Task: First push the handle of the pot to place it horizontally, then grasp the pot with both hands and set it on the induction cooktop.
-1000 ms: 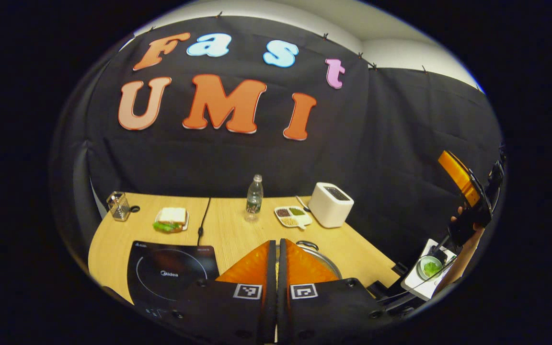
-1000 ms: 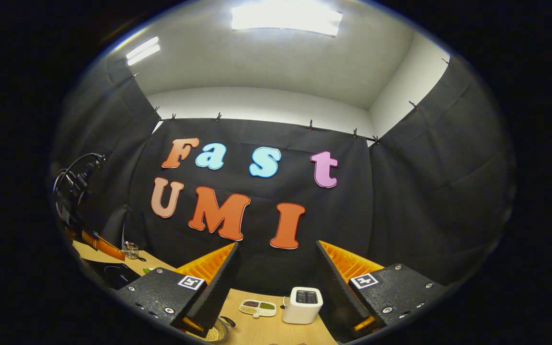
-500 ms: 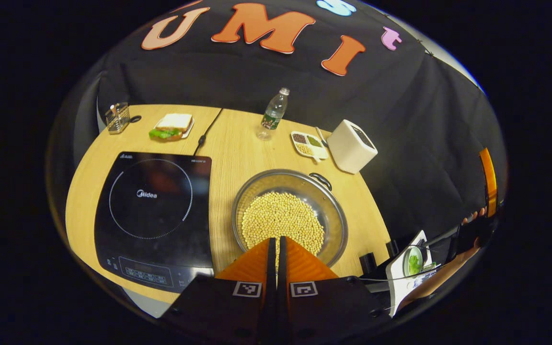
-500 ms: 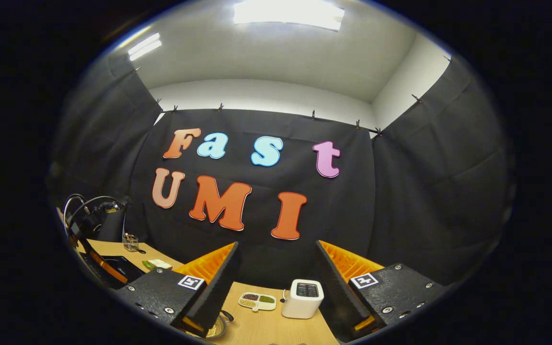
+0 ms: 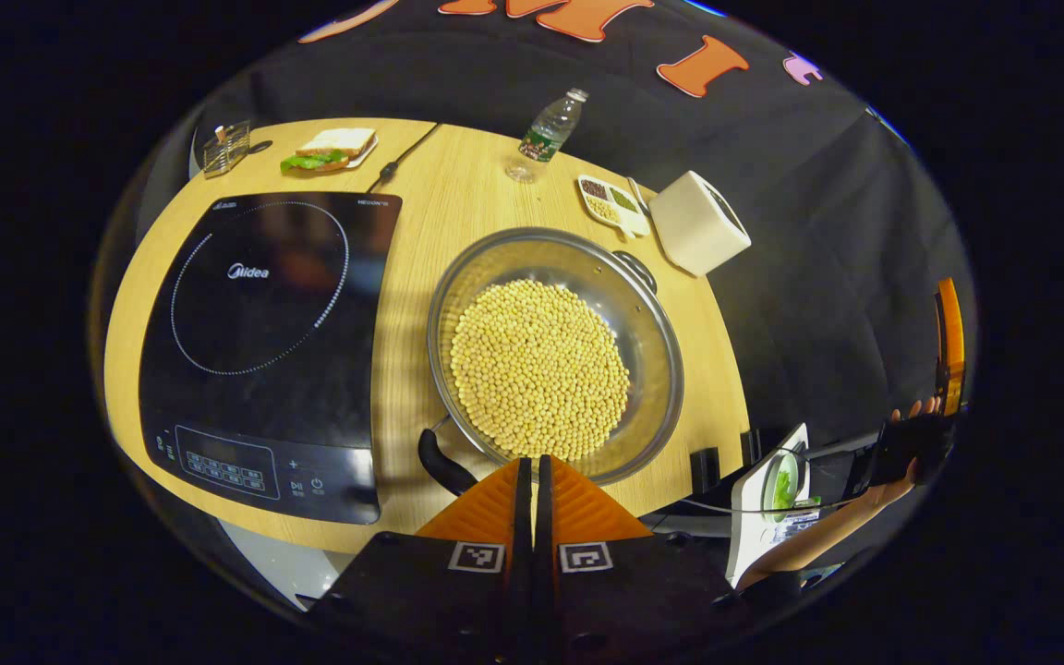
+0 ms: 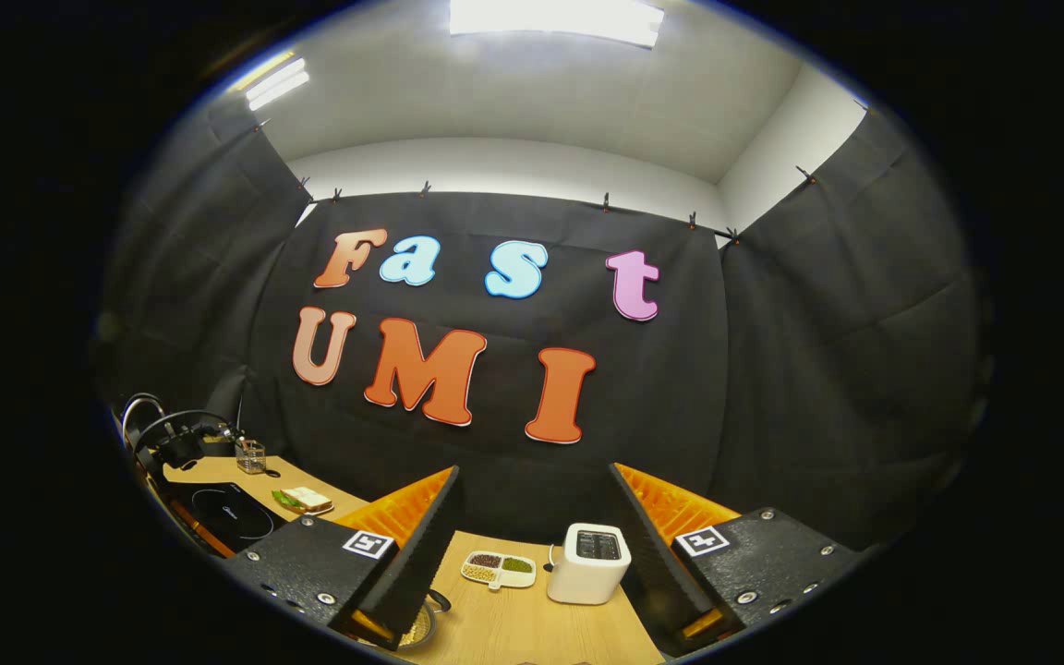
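The pot [image 5: 555,356] sits at the centre of the left gripper view on the table [image 5: 421,231], a wide steel pan filled with pale beans [image 5: 539,369]. Its near handle [image 5: 441,465] is a dark loop at the lower left of the rim, angled toward the bottom of the frame; a far handle [image 5: 635,270] shows at the upper right of the rim. The cooktop [image 5: 259,337] lies just left of the pot, apart from it, its controls along the lower edge.

The left gripper [image 5: 532,480] rises from the bottom centre with its fingers pressed together on nothing, tips over the near rim of the pot, just right of the near handle. Whether they touch the rim is hard to tell.

The right gripper [image 6: 532,526] stands spread wide at the bottom of the right gripper view, holding nothing and aimed at the wall. In the left gripper view it appears at the right edge [image 5: 943,369] in a hand [image 5: 911,439].

Toward the top of the left gripper view stand a toaster [image 5: 698,222], a snack tray [image 5: 613,203], a bottle [image 5: 550,129], a sandwich [image 5: 329,150] and a wire holder [image 5: 223,148]
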Action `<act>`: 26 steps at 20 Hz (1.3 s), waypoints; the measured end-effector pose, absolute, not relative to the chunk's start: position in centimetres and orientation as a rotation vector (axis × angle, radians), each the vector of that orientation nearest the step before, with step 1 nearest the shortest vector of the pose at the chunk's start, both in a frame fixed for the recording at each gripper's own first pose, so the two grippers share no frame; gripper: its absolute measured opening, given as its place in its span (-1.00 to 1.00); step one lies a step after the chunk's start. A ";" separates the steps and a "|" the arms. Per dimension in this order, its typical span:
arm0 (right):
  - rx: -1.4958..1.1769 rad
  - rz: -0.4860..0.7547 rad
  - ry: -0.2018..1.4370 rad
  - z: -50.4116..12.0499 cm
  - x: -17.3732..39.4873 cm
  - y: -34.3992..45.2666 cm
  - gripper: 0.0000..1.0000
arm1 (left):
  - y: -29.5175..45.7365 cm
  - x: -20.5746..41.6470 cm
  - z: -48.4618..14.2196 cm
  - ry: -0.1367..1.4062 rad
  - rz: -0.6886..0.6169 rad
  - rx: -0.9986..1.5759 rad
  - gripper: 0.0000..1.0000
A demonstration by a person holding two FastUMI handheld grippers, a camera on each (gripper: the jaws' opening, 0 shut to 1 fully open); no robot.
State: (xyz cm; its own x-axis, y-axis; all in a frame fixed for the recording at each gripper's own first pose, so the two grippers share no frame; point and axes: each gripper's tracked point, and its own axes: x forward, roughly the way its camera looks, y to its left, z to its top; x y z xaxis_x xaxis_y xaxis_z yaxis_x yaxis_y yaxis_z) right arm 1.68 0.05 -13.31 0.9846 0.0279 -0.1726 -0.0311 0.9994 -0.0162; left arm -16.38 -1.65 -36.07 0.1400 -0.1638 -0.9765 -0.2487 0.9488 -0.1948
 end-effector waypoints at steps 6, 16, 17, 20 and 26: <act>-0.021 0.026 0.194 -14.6 1.9 0.2 0.90 | -2.8 -19.3 -38.4 1.543 0.079 -0.381 -0.84; -0.032 0.014 0.215 -15.1 1.9 0.1 0.90 | -1.8 -22.0 -42.9 1.677 0.138 -0.387 -0.84; -0.033 0.014 0.216 -15.1 1.9 0.2 0.90 | -1.6 -21.8 -43.2 1.677 0.148 -0.389 -0.84; -0.039 0.012 0.222 -15.4 1.9 0.2 0.90 | -1.0 -21.7 -43.5 1.671 0.156 -0.354 -0.84; -0.033 0.021 0.242 -16.4 2.2 0.7 0.90 | 1.6 -21.0 -43.5 1.627 0.198 -0.235 -0.84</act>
